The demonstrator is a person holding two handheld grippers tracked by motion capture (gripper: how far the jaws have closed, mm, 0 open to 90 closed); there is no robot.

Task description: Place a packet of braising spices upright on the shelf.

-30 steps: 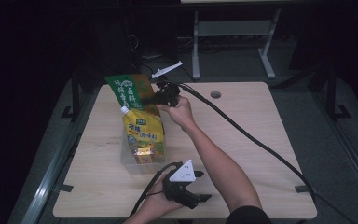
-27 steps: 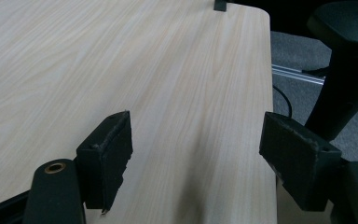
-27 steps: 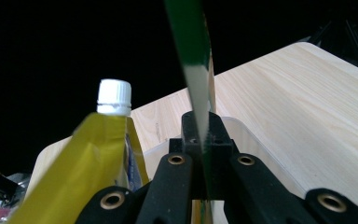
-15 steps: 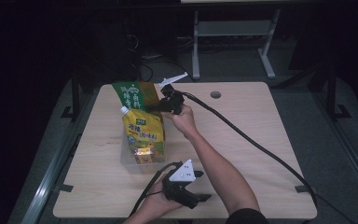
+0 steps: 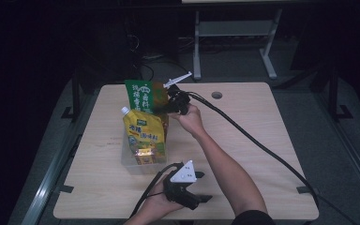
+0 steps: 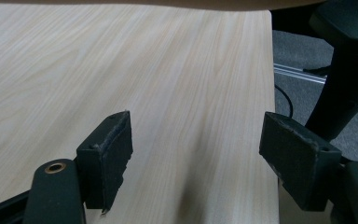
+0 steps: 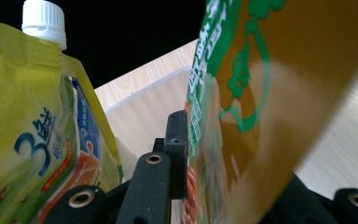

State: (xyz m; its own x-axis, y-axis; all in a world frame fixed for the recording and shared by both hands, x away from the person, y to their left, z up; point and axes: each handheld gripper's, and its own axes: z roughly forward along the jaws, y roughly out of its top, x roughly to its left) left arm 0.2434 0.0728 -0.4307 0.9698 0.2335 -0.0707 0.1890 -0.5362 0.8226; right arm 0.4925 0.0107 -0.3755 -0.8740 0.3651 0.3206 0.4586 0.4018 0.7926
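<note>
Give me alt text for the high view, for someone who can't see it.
A person's right gripper holds a green and brown packet over a clear bin on a wooden table; its jaws have just been opening, packet between them. A yellow spouted pouch stands in the bin. The left gripper rests open near the front edge.

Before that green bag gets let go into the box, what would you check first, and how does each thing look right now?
1. Green bag between the right gripper jaws: ok; the jaws have just been opening, bag between them.
2. Bag over the clear box: ok, its lower end is behind the yellow pouch.
3. Bag bottom resting in the box: cannot tell, hidden.
4. Yellow pouch standing in the box, white cap up: ok.
5. Left gripper open, away from the box, over bare table: ok.
</note>
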